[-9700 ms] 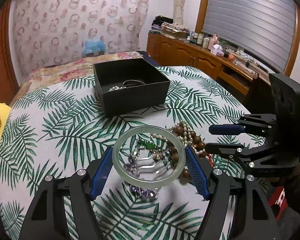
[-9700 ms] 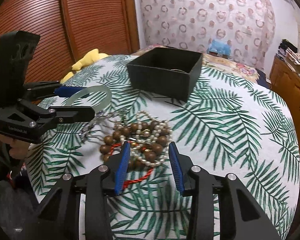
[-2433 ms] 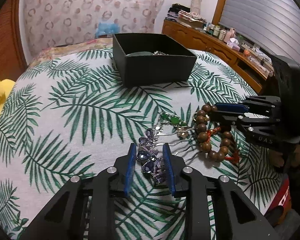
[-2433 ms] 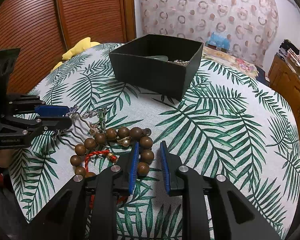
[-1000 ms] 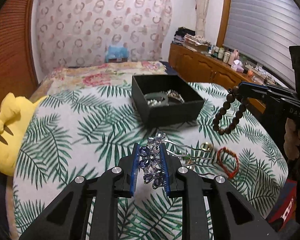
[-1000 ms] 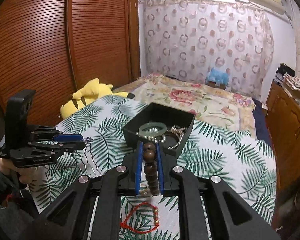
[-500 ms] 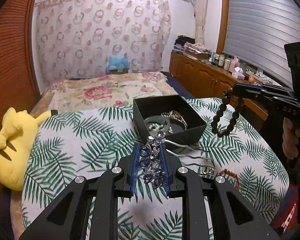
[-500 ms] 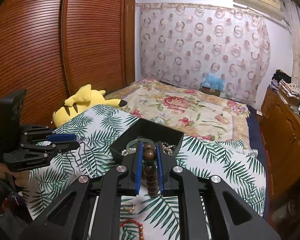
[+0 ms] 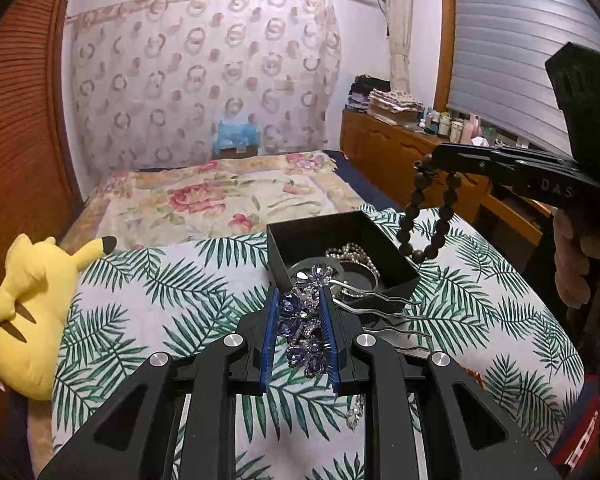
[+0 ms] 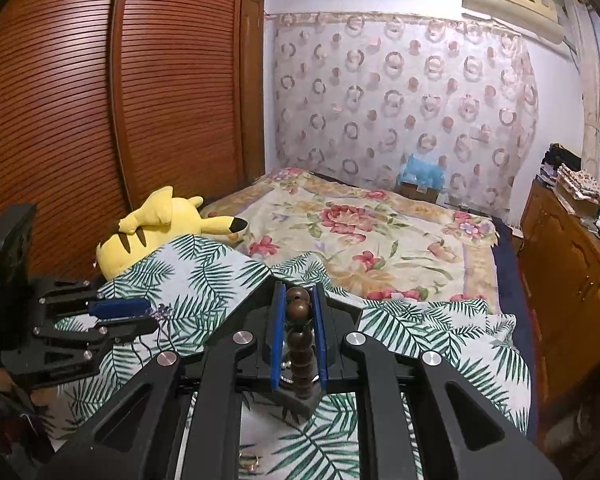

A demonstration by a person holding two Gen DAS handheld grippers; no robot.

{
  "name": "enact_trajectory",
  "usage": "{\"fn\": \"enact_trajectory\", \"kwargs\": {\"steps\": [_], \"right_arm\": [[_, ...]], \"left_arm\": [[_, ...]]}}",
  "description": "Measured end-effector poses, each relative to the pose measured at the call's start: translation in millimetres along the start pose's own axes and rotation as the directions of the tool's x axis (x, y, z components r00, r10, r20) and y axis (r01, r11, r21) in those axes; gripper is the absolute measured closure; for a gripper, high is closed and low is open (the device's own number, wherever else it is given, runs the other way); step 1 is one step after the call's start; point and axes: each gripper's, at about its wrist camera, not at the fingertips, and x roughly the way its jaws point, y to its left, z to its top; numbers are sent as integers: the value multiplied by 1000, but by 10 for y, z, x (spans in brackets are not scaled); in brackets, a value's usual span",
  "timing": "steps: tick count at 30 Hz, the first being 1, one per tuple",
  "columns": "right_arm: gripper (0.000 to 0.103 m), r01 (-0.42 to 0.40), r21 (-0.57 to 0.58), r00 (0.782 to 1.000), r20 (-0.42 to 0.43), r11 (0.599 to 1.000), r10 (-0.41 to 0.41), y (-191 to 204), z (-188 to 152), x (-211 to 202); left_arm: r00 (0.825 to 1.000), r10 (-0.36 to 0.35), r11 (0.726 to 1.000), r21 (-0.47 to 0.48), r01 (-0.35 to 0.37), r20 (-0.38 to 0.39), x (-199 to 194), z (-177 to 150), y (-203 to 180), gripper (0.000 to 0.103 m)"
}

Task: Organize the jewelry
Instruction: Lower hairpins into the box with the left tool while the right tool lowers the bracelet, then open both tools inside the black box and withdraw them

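Note:
My left gripper (image 9: pixel 300 300) is shut on a purple jewelled hair comb (image 9: pixel 304 328), held above the palm-leaf tablecloth just in front of the black box (image 9: pixel 384 240). The box holds a pale green bangle (image 9: pixel 300 270) and pearl necklace (image 9: pixel 354 254). My right gripper (image 10: pixel 298 292) is shut on a brown wooden bead bracelet (image 10: pixel 300 344). In the left wrist view the bracelet (image 9: pixel 428 216) hangs above the box's right side. The left gripper also shows in the right wrist view (image 10: pixel 144 316), at left.
A red cord bracelet (image 9: pixel 470 374) and small silver pieces (image 9: pixel 356 414) lie on the cloth near me. A yellow plush toy (image 9: pixel 28 304) lies at the table's left edge. A floral bed lies behind, a wooden dresser (image 9: pixel 404 160) at right.
Both grippers have risen with their pieces. The bead bracelet has moved over the box's right side. The comb has come closer to the box's front.

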Motion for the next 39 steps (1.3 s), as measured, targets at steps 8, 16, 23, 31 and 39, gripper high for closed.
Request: {"fn": "enact_trajectory", "kwargs": {"steps": [8,16,23,31,39], "right_arm": [[88,-25,51,999,-31,998,27,-105,81,236],[88,-40,81,996,-71,996,45,-147,-26,428],[88,-22,92,995,-91,995,30,-248,-215,436],[88,-2,123,993,-113,992,16,-442,-511,360],[88,5,118,990,-140,993,11,-479,-746,342]], "left_arm": [[1000,12,1000,1,-12,-5,109,89,36,84],[999,29,1000,1,-29,-20,273,159,73,84],[999,43,999,25,-43,-32,486,284,-5,84],[995,65,997,44,-62,-74,852,397,-105,84],[990,85,995,57,-79,-115,1158,425,-159,84]]}}
